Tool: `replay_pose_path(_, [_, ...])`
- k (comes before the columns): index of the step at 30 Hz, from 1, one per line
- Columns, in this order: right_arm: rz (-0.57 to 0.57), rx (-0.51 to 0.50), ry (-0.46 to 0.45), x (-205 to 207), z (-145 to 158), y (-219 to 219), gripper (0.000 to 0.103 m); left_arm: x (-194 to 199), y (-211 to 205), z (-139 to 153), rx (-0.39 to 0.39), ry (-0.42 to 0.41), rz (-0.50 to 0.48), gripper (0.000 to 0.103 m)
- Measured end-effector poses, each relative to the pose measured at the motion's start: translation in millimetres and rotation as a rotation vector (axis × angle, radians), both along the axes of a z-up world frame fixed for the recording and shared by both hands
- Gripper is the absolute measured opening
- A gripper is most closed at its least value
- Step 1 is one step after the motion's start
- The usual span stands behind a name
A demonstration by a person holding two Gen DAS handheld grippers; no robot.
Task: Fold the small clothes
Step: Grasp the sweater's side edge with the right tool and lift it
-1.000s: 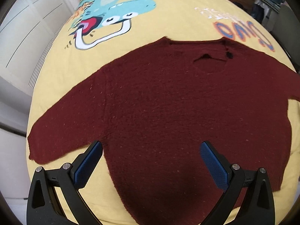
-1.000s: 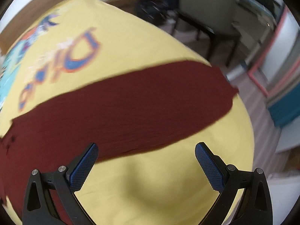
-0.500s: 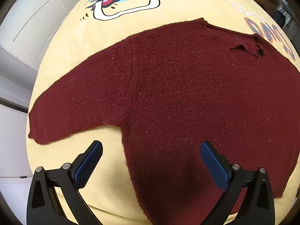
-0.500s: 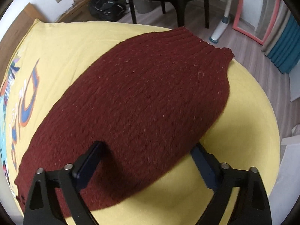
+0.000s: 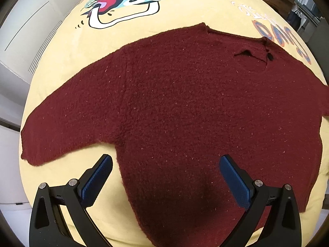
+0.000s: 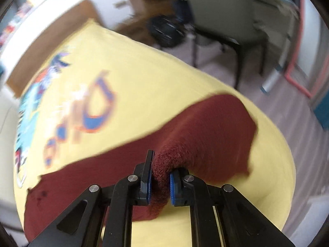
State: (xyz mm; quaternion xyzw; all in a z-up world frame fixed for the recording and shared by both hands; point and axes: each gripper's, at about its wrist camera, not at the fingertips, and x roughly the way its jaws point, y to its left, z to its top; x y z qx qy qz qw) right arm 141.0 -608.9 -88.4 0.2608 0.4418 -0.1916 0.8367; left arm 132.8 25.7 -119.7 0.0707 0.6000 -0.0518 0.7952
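A dark red knitted sweater (image 5: 185, 107) lies spread flat on a yellow printed bedsheet (image 5: 185, 10), neck at the far right, one sleeve stretched out to the left. My left gripper (image 5: 165, 177) is open and empty, hovering over the sweater's lower body near the left armpit. My right gripper (image 6: 160, 182) is shut on the sweater's right sleeve (image 6: 205, 138), pinching a bunched fold of it and lifting it off the sheet; the cuff end hangs free to the right.
The sheet carries a cartoon print (image 5: 131, 2) and lettering (image 6: 86, 111). White cupboard doors (image 5: 24, 33) stand left of the bed. A dark chair (image 6: 222, 20) and a bag (image 6: 166, 28) stand on the floor beyond the bed's right edge.
My right gripper closed on the sleeve and lifted it from the sheet. My left gripper stayed open and shifted slightly over the sweater's body.
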Motion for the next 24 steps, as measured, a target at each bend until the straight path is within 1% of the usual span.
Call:
replay_pose_path(1, [0.04, -0.022, -0.026, -1, 20, 19, 0.012, -1, 0, 2, -0.007, -0.002, -0.001, 0.102])
replay_pose_path(4, [0.125, -0.051, -0.077, -2, 56, 64, 0.012, -2, -1, 3, -0.008, -0.012, -0.03, 0.102])
replay_pose_path(7, [0.233, -0.069, -0.131, 10, 91, 121, 0.012, 0, -2, 3, -0.009, -0.02, -0.053, 0.102])
replay_pose_path(9, [0.294, -0.08, -0.152, 18, 104, 152, 0.012, 1, 4, 3, -0.015, -0.028, -0.054, 0.102])
replay_pose_path(11, [0.381, -0.091, -0.163, 29, 116, 194, 0.012, 5, 10, 3, 0.001, -0.046, -0.048, 0.102])
replay_pose_path(13, [0.441, -0.086, -0.174, 39, 121, 233, 0.012, 9, 17, 3, 0.012, -0.061, -0.05, 0.102])
replay_pose_path(15, [0.489, -0.068, -0.17, 49, 116, 262, 0.012, 13, 24, 3, 0.007, -0.063, -0.043, 0.102])
replay_pose_path(18, [0.559, -0.047, -0.123, 61, 92, 313, 0.012, 18, 34, 0, -0.03, -0.044, -0.024, 0.102])
replay_pose_path(21, [0.628, -0.019, -0.027, 65, 49, 359, 0.012, 18, 39, -1, -0.036, -0.039, -0.018, 0.102])
replay_pose_path(23, [0.655, -0.007, 0.03, 64, 23, 379, 0.012, 16, 42, -2, -0.039, -0.034, -0.01, 0.102])
replay_pose_path(24, [0.67, 0.011, 0.067, 63, 4, 390, 0.012, 16, 44, -3, -0.049, -0.035, -0.001, 0.102])
